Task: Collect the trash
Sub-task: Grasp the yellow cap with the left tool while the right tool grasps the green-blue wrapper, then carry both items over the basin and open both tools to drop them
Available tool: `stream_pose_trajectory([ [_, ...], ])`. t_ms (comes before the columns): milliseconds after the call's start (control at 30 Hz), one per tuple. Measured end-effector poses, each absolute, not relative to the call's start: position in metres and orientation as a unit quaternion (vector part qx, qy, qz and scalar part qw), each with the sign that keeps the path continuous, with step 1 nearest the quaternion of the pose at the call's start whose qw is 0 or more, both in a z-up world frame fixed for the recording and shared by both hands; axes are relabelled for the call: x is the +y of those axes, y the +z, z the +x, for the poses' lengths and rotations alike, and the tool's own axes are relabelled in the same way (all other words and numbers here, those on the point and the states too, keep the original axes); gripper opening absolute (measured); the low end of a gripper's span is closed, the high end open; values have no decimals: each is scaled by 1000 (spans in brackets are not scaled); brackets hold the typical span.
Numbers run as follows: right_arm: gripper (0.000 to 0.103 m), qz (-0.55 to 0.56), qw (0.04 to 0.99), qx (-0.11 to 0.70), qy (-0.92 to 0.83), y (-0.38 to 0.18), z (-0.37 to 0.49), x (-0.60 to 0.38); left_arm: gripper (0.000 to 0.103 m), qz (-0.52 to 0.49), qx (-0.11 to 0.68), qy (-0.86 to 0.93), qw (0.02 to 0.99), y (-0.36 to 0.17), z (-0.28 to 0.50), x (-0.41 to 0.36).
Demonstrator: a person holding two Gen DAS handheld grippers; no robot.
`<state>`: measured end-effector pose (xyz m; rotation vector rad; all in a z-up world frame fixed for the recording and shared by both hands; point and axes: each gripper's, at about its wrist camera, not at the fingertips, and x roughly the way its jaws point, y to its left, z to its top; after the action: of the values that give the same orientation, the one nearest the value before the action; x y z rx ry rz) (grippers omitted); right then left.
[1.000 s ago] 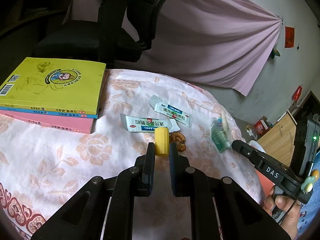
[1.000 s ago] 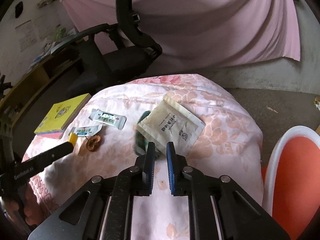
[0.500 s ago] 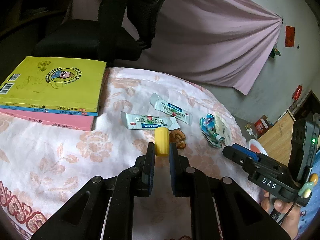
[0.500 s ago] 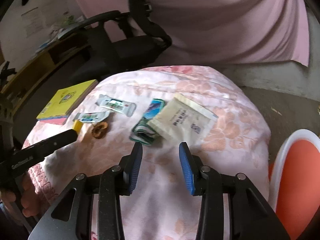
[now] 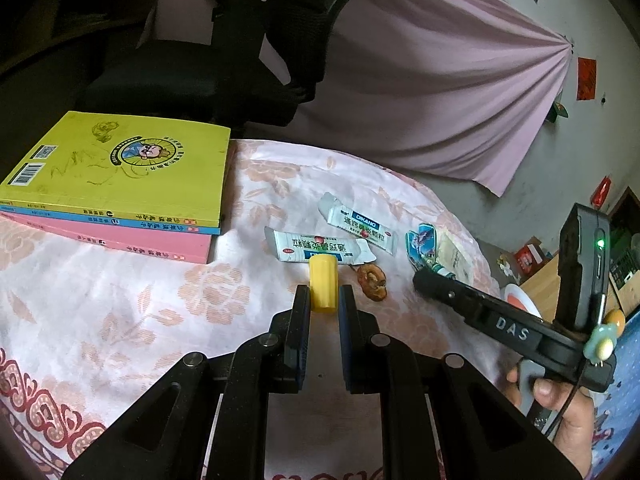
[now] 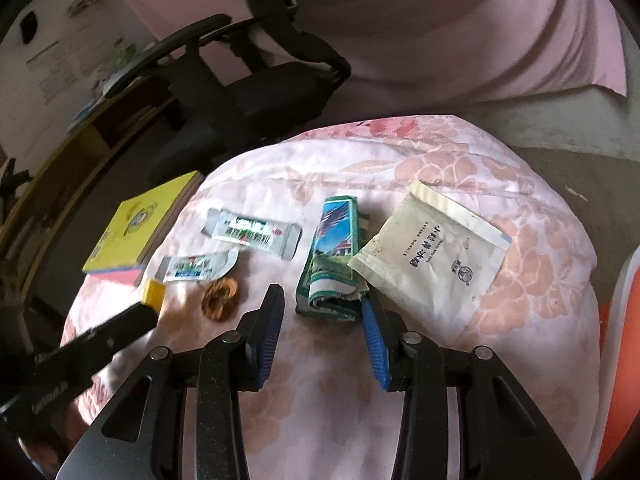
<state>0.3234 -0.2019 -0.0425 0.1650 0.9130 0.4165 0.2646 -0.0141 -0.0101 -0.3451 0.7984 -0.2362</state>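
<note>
My left gripper (image 5: 323, 300) is clamped on the small yellow plastic cylinder (image 5: 324, 285); my right gripper (image 6: 323, 309) has just been opening — fingers released, straddling the folded green paper wrapper (image 6: 333, 268) on the floral tablecloth (image 6: 500, 160).

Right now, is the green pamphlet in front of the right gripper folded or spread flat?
Folded. The green pamphlet lies as a thick wad, with layered edges showing at its near end.
</note>
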Motion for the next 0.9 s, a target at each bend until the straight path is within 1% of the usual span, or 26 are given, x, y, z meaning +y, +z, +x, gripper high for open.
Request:
stream_pose_trajectory([
  [100, 36, 76, 877, 433, 193, -42, 325, -200, 11, -170, 386, -111, 900, -10, 265, -14],
  [167, 29, 75, 879, 431, 189, -43, 325, -200, 11, -171, 384, -111, 900, -9, 264, -13],
  [267, 24, 81, 880, 425, 195, -42, 324, -204, 11, -169, 378, -113, 903, -8, 260, -13],
  [500, 23, 79, 896, 381, 215, -30, 300, -208, 11, -155, 347, -119, 917, 1, 249, -17],
  [600, 23, 84, 907, 343, 229, -21, 282, -211, 11, -145, 323, -121, 927, 8, 241, -21],
  [900, 24, 69, 955, 193, 213, 16, 216, -232, 11, -83, 208, -146, 964, 36, 198, -47],
])
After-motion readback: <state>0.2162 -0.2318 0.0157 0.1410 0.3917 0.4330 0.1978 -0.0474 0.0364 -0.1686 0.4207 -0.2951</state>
